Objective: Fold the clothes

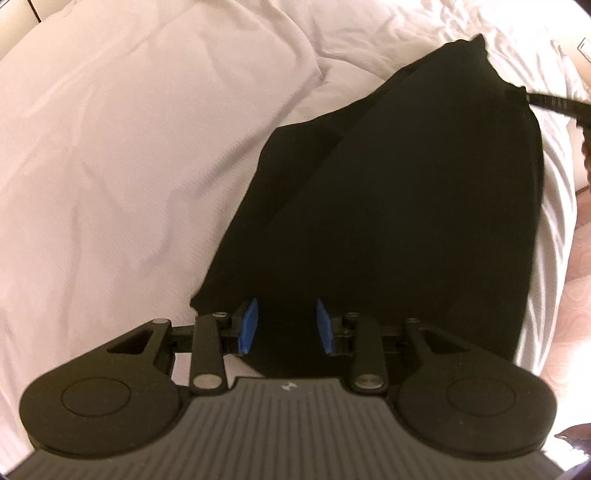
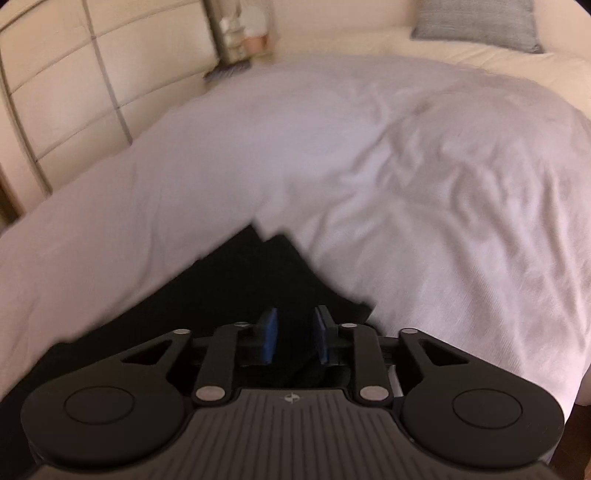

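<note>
1. White, wrinkled bedding [image 1: 110,155] covers a wide bed and serves as the work surface; in the right wrist view a cream panelled headboard [image 2: 74,85] and a grey cushion [image 2: 476,22] sit beyond it.
2. One black fabric garment [image 1: 388,206] lies flat on the bedding, already doubled into a long narrow strip with a diagonal layer edge showing across it.
3. One left gripper [image 1: 286,325] hangs steeply over the near end of that strip, its blue pads spread with dark cloth below the gap; no pad presses on the fabric.
4. One right gripper [image 2: 295,339] sits low over a pointed corner of the same garment [image 2: 258,280], jaws apart. Cloth lies under and behind the pads, yet I see no pinch (the view is motion-blurred, so a light contact cannot be ruled out).
5. Risk, as I judge it: if either gripper closes on only the top layer, lifting would peel the fold open instead of carrying the whole stack.
6. Another risk: the soft bedding may bunch into the jaws along with the garment, dragging the sheet up.
7. Uneven lifting by the two hands would skew the strip.
8. Count: one garment, two grippers, four blue pads, one cushion.
</note>
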A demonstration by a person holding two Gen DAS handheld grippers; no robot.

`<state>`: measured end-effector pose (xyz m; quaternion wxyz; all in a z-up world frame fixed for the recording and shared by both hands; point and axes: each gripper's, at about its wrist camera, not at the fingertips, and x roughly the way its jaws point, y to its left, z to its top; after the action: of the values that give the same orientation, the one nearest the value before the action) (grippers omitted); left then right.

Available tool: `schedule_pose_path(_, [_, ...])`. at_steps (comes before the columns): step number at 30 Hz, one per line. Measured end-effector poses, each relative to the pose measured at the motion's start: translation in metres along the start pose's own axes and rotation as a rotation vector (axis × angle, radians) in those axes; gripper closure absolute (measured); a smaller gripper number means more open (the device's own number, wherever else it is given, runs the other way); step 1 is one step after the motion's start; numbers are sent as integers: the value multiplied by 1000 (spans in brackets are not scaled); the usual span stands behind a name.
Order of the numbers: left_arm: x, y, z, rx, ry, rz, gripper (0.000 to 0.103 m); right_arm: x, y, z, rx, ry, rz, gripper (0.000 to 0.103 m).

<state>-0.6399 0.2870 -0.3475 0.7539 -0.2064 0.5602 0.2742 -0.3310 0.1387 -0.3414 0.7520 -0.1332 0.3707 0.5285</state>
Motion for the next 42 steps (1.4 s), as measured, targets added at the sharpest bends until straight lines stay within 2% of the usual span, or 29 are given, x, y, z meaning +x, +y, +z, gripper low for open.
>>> schedule_pose_path(2, [10,3,6,4,4,18,73,9,1,-6,-26,13,-17,76])
schedule_pose_path(4, [14,3,12,10,-2,42,73,12,-2,-4,1,11,-13,77])
schedule_pose_path(7, [14,2,23,15,-28,50,73,5,-4,6,48,3,-17,76])
schedule_pose_path(10, [15,0,29,28,-38,54,73,-10,2,6,69,-14,-32,71])
schedule_pose_path(16, [18,-12,32,99,-73,101,69,-45,41,-31,114,30,7,67])
schedule_pose_path(19, [18,-16,34,119,-80,128,67,-53,62,-51,109,59,-5,65])
schedule_pose_path(22, [15,-16,37,121,-77,121,67,-60,75,-61,131,60,-27,65])
schedule_pose_path(26, [18,-16,37,134,-63,121,64,-73,97,-65,152,26,3,62])
schedule_pose_path(29, [19,-15,35,142,-53,125,58,-65,112,-75,125,79,19,56])
schedule_pose_path(32, [11,-8,33,137,-65,123,57,-47,118,-86,97,175,-62,56])
schedule_pose_path(35, [-4,1,25,141,-103,106,59,-56,118,-82,165,155,-92,54])
schedule_pose_path(42, [-11,11,1,210,-153,48,63,-62,153,-76,173,171,-122,53])
